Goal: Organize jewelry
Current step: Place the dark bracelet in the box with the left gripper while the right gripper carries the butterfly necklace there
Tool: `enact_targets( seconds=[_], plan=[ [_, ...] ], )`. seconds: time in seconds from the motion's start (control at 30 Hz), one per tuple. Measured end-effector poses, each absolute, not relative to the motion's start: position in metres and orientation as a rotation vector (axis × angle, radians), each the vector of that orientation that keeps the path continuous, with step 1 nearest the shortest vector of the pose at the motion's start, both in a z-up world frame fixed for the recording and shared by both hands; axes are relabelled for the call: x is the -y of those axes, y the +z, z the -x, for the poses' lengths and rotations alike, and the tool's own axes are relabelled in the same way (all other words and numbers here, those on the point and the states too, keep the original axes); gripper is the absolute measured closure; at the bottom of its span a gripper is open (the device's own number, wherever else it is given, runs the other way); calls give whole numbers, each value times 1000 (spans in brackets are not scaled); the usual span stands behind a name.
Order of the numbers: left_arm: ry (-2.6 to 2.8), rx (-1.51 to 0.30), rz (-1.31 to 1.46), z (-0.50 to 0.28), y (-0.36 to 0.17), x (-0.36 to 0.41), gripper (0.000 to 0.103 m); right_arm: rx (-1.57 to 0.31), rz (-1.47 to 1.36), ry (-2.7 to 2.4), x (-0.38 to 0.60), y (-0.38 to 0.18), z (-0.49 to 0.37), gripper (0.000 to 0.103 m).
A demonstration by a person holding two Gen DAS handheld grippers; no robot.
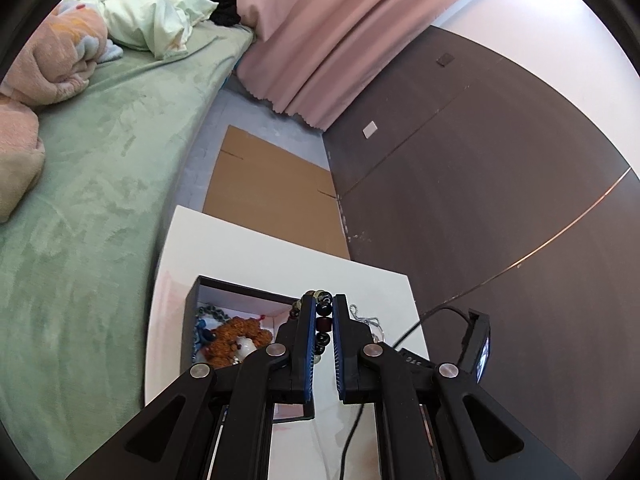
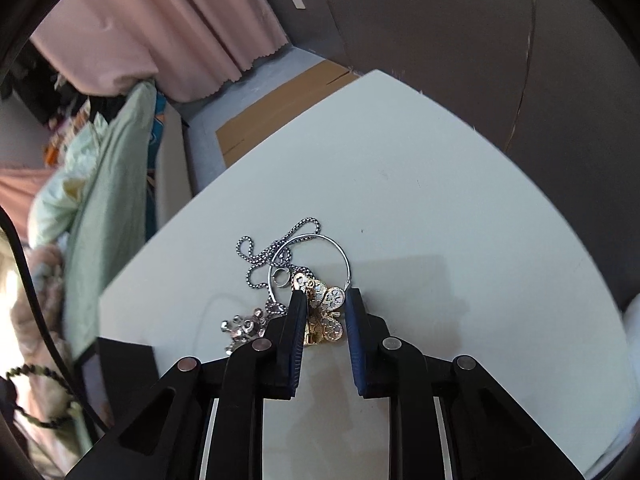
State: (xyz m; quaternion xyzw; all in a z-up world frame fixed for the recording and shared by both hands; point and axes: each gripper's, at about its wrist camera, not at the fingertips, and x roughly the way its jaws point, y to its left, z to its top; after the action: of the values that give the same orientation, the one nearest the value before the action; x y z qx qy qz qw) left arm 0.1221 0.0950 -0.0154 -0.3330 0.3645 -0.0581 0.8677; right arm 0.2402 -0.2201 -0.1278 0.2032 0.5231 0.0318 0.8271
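Left gripper [image 1: 323, 312] angled down, jaws clamped on a bead bracelet [image 1: 323, 322]. Right gripper [image 2: 326, 308] pitched steeply down, jaws part-open astride a gold earring [image 2: 326, 312].

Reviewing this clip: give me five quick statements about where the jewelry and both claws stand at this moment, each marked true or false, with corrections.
1. The left claw is shut on a beaded bracelet. True.
2. The open black box is empty. False: it holds a chain and a brown beaded piece.
3. The gold filigree piece lies between the fingers of the right claw. True.
4. The silver chain hangs in the air from the right claw. False: it lies on the white table.
5. A thin silver hoop lies beside the chain, its wire crossing it. True.
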Motion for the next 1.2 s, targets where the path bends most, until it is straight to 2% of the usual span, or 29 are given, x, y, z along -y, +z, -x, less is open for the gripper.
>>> enact_targets(
  seconds=[0.23, 0.6, 0.63, 0.67, 0.7, 0.77, 0.8, 1.2],
  plan=[
    [-99, -787, 702, -124, -21, -102, 95, -1115, -584, 150, 227, -128, -229, 82],
    [-72, -890, 733, -133, -42, -109, 92, -1015, -615, 378, 192, -91, -213, 82],
    [-67, -894, 736, -133, -42, -111, 88, -1006, -609, 405, 183, -87, -215, 82],
    [-62, -893, 738, -133, -42, -113, 72, -996, -598, 438, 177, -83, -213, 82],
    [-56, -885, 744, -131, -42, -115, 47, -989, -590, 464, 171, -80, -212, 82],
    [-33, -846, 755, -126, -38, -119, 25, -982, -577, 510, 158, -76, -209, 82],
    [-19, -824, 755, -123, -35, -122, 22, -980, -572, 528, 154, -75, -209, 82],
    [27, -820, 763, -118, -32, -138, 22, -1006, -516, 680, 101, -74, -193, 82]
  ],
)
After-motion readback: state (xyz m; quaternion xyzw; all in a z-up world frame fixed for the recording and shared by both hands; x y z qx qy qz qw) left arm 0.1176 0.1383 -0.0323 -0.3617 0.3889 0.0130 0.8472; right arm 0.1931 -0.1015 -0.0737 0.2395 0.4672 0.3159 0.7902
